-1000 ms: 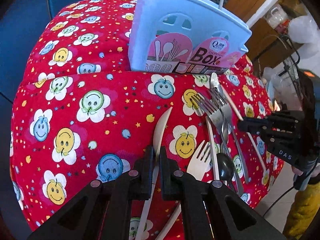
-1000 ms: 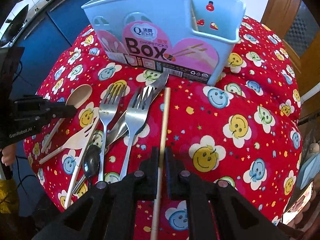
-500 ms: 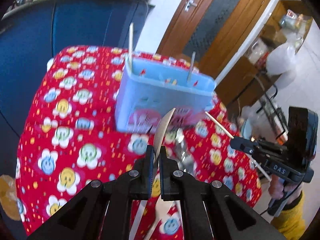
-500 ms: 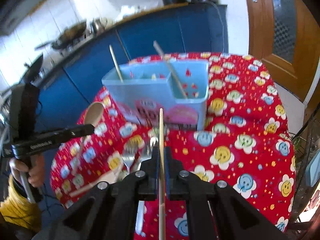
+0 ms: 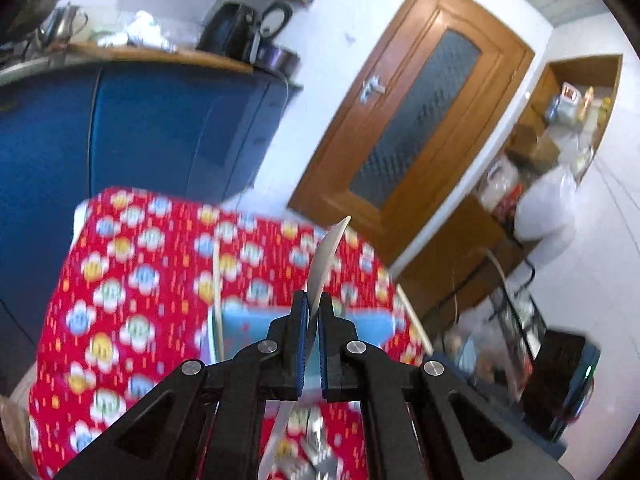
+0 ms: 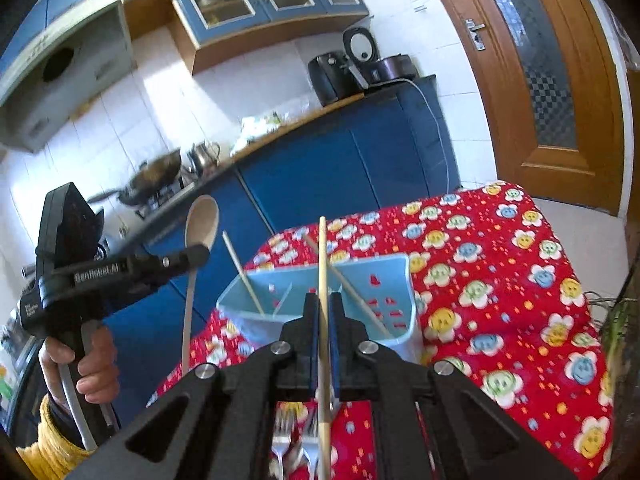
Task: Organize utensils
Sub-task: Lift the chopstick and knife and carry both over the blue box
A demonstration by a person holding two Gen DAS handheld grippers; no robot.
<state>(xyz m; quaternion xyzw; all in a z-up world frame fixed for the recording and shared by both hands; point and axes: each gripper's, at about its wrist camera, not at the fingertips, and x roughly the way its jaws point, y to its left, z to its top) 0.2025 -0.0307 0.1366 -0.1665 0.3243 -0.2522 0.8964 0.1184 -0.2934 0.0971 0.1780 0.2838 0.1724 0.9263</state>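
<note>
My left gripper [image 5: 314, 300] is shut on a pale wooden spoon [image 5: 328, 248], seen edge-on and lifted above the table. In the right wrist view the same left gripper [image 6: 202, 254] holds that spoon [image 6: 202, 220] upright, left of the light blue chopsticks box [image 6: 400, 280]. My right gripper [image 6: 323, 300] is shut on a wooden chopstick [image 6: 322, 248], raised in front of the box. Two chopsticks [image 6: 244, 272] [image 6: 348, 284] lean inside the box. In the blurred left wrist view the box [image 5: 248, 328] sits just beyond the fingers. Metal forks [image 6: 284, 440] lie on the cloth below.
A red smiley-flower cloth [image 6: 500, 280] covers the table. Blue cabinets [image 6: 340, 168] with a counter, wok and appliances stand behind it, and a wooden door [image 6: 540, 80] is at the right. A hand [image 6: 96, 360] in a yellow sleeve grips the left tool.
Both grippers have risen off the cloth and tilted up, the left carrying the spoon, the right the chopstick. The box and forks now sit low in both views.
</note>
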